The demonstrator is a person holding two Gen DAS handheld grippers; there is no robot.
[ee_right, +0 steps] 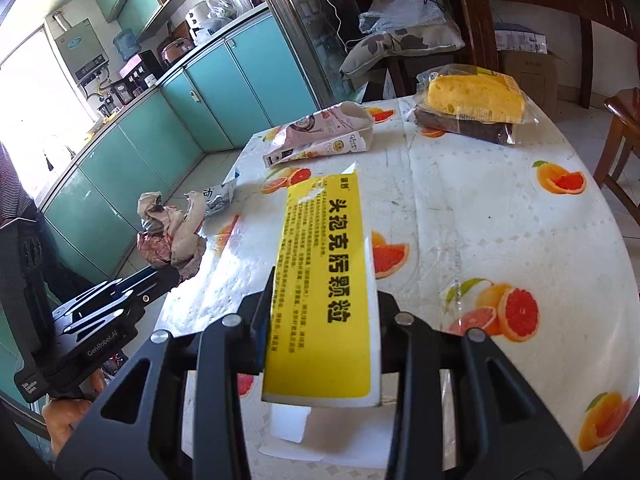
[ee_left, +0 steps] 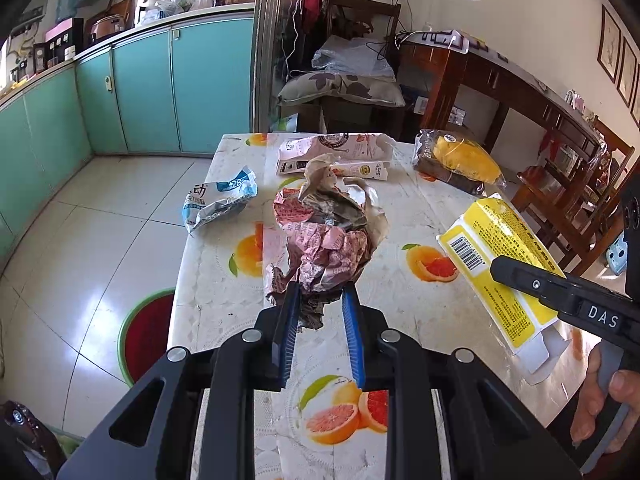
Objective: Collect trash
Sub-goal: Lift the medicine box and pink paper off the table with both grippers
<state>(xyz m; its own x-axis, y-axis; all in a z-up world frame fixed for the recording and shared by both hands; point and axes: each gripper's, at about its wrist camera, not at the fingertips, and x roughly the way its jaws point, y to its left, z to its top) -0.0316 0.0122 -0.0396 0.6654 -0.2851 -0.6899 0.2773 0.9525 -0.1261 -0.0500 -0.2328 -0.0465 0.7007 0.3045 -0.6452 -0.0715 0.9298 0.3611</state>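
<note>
left tongs (ee_left: 320, 300): narrowed onto the near end of a crumpled paper wad (ee_left: 328, 236), blue pads (ee_left: 352, 320) pressed on it both sides. wad hung off the tips above the surface (ee_left: 400, 312).
right tongs (ee_right: 320, 300): clamped on a yellow box (ee_right: 324, 280) by its two long sides, lifted and tilted off the surface, white end flap open at the near end. jaws part closed.
right tongs seen from left view (ee_left: 520, 276): came in from the right edge, box barcode face up; a hand (ee_left: 600, 408) gripped the handle below.
left tongs seen from right view (ee_right: 160, 276): low left, wad at its tip, near the surface's left edge.
mid surface: blue-white torn wrapper (ee_left: 220, 200) at the left edge, just beyond the wad.
far surface: pink-white carton (ee_left: 332, 156) lay flattened on its side; to its right a clear bag of yellow and brown sponges (ee_left: 460, 160), well apart from the carton.
cloth: white plastic cover with orange and grapefruit prints.
floor: pale tiles, a watermelon-pattern mat (ee_left: 148, 336) left of the surface.
beyond: teal cabinets (ee_left: 160, 88) along the left wall.
</note>
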